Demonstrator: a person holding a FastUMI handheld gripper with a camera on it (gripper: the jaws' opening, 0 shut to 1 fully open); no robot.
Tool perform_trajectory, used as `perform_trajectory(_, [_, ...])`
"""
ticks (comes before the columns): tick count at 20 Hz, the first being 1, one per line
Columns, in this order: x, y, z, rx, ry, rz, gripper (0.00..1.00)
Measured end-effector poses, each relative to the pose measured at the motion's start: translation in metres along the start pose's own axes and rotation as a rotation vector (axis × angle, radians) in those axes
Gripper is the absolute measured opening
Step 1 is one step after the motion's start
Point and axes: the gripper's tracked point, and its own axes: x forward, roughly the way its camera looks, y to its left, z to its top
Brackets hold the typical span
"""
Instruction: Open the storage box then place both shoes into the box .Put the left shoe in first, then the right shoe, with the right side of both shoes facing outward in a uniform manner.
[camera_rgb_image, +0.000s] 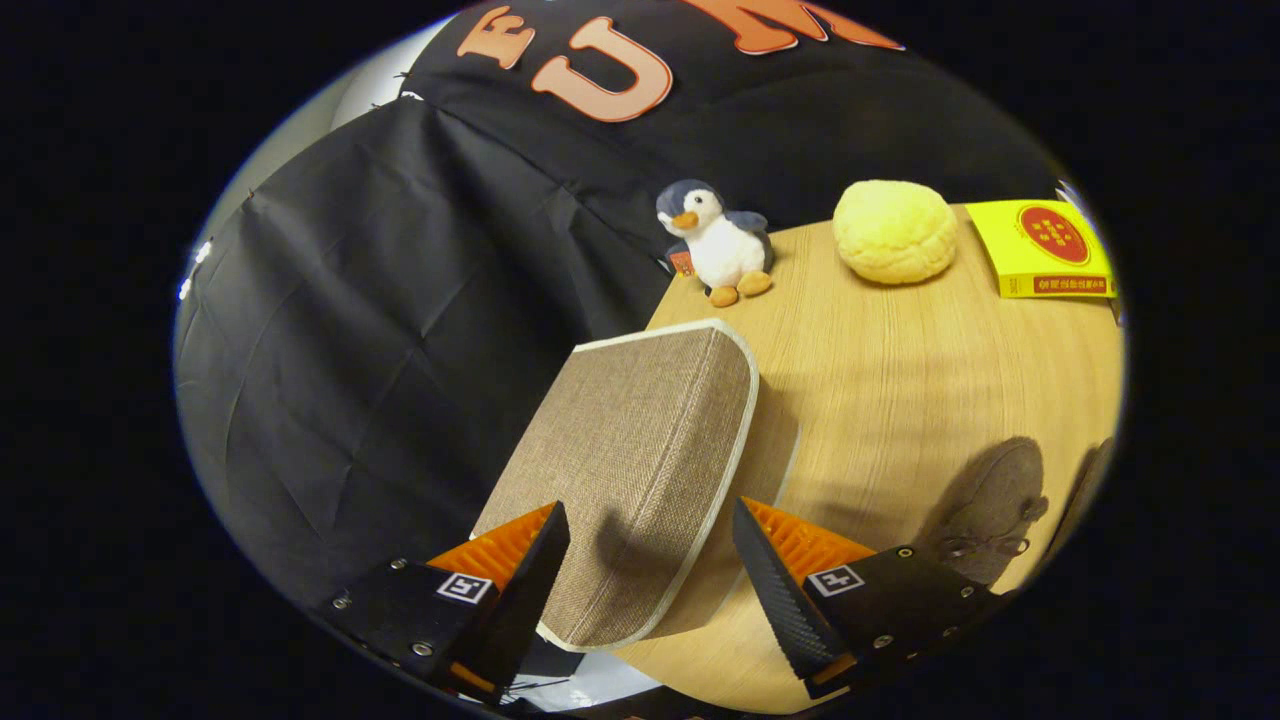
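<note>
The storage box (640, 470) is a fabric-covered case in a coarse beige-brown weave, with pale cream piping running round the rim of its lid (625, 455). The lid's broad woven face is what shows, and it sits tilted relative to the darker body seen under it along its 3 o'clock side; whether it is lifted clear of the body there or only lying askew cannot be told. The box stands at the near corner of a light wooden table (900, 400), by the black cloth of the booth wall (380, 330) that lies at about 9 o'clock from it. The gripper (650, 560) is held spread wide, its two fingers straddling the near end of the lid, one at each side, neither clearly pressing on it. The whole view is rolled, so the tabletop slants. At about 4 o'clock from the box, just beyond the right finger, a grey-brown laced shoe (990, 510) lies on the table, with the edge of a second shoe (1085, 495) just beside it. Well beyond the box, at about 12 to 2 o'clock, stand a plush penguin (718, 242), a pale yellow fluffy ball (895, 230) and a yellow carton (1040, 248).
</note>
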Motion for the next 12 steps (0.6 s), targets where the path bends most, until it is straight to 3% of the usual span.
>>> perform_trajectory(2, [0.007, -0.004, -0.009, 0.024, 0.04, -0.006, 0.98])
perform_trajectory(12, [0.031, 0.008, -0.02, 0.246, 0.102, 0.152, 0.98])
